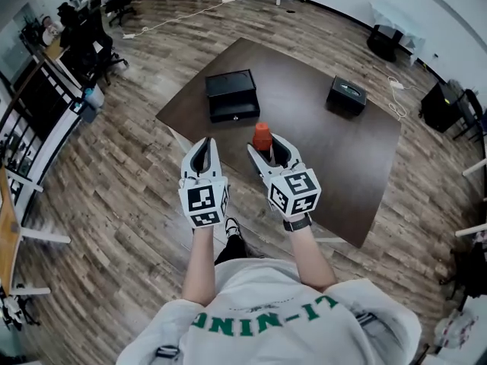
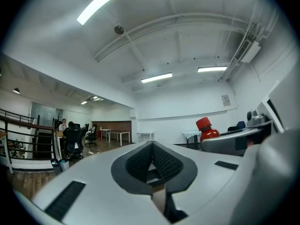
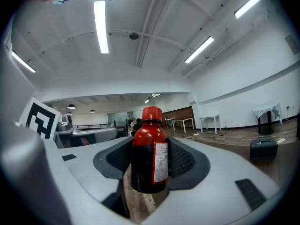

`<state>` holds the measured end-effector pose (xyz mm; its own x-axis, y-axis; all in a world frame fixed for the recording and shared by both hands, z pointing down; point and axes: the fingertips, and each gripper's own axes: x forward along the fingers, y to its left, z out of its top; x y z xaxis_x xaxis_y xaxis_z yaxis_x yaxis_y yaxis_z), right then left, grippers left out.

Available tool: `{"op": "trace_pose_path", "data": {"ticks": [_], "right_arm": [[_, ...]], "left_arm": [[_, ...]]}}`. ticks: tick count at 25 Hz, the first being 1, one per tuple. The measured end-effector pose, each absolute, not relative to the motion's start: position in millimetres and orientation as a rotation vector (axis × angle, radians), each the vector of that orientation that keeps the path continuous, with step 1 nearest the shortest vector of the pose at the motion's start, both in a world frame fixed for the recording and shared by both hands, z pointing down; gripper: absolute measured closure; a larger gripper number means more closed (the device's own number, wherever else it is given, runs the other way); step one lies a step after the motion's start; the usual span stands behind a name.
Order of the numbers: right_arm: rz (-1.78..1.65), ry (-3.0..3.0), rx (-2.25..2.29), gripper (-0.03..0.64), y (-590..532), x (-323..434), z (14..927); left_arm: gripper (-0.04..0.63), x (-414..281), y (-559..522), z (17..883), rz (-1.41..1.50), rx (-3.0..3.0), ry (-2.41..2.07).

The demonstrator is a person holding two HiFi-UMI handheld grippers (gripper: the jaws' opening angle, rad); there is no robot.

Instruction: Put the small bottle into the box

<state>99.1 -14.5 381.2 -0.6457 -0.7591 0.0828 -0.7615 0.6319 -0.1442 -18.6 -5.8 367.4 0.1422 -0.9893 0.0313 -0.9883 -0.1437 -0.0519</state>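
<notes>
Grey-brown wood-plank floor (image 1: 122,188) surrounds a dark brown rectangular table (image 1: 319,150); black office chairs (image 1: 103,48) stand at 10 o'clock.

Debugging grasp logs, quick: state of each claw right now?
Left claw: closed, empty.
Right claw: closed on the small bottle.

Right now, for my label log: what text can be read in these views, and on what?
"LI-NING": green letters, seen upside down, on the person's white shirt.
Label on the small bottle: print too small to read.
The wall sign: too blurred to read.
</notes>
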Motion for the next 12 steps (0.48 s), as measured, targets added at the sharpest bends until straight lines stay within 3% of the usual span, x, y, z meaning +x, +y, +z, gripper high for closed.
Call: {"op": "trace_pose_path", "data": {"ticks": [12], "right_arm": [[0.188, -2.740, 1.319, 0.384, -153.5, 0.8, 375.3]], "left_arm": [[0.583, -117.5, -151.3, 366.9, -0.048, -2.421, 2.025]]}}
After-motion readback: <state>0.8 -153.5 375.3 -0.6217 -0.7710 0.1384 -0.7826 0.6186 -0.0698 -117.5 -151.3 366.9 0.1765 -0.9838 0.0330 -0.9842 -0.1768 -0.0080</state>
